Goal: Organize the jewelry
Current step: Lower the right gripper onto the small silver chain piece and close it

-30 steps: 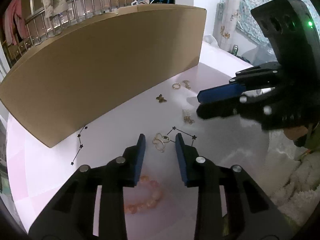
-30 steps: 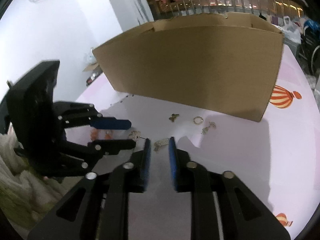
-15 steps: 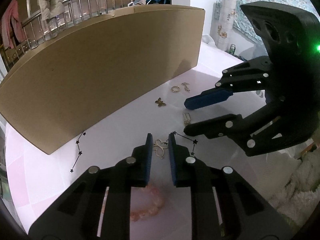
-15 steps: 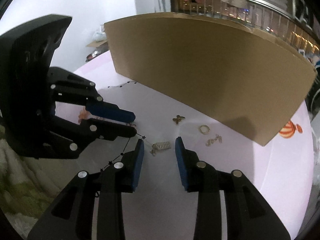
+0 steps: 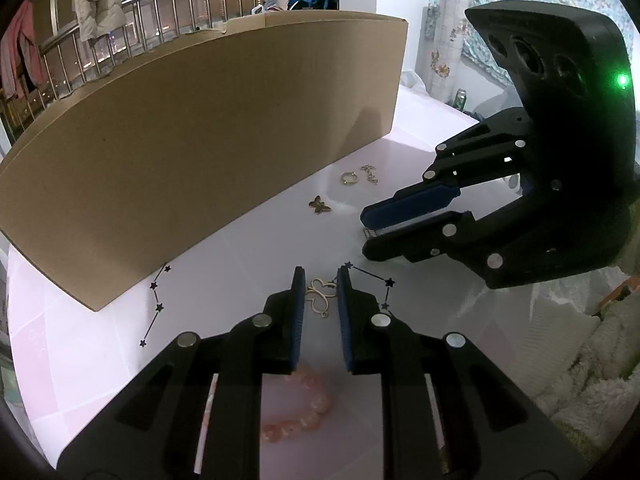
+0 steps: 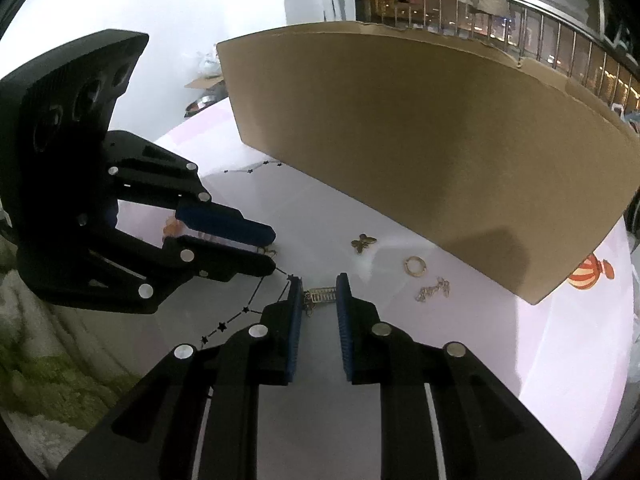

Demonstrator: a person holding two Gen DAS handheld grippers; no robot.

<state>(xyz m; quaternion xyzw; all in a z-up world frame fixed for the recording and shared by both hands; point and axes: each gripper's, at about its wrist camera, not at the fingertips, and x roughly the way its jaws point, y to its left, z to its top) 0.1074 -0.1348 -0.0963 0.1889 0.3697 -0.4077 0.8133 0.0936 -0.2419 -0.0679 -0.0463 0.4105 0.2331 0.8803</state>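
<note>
My left gripper is open with its jaws close on either side of a gold butterfly-outline pendant lying on the pale table. My right gripper is open around a small gold bar-shaped charm; it also shows in the left wrist view. The left gripper shows in the right wrist view. A small dark-gold butterfly, a gold ring and a short chain piece lie further back. A pink bead bracelet lies under the left gripper.
A tall curved cardboard wall stands across the back of the table. Black star-and-line prints and a hot-air balloon print mark the tabletop. Fluffy white fabric lies off the table edge by the grippers.
The right gripper's jaws narrowed around the bar charm. The left gripper closed in from wide open a second ago and now stands a little wider than half a second ago, the pendant between its jaws.
</note>
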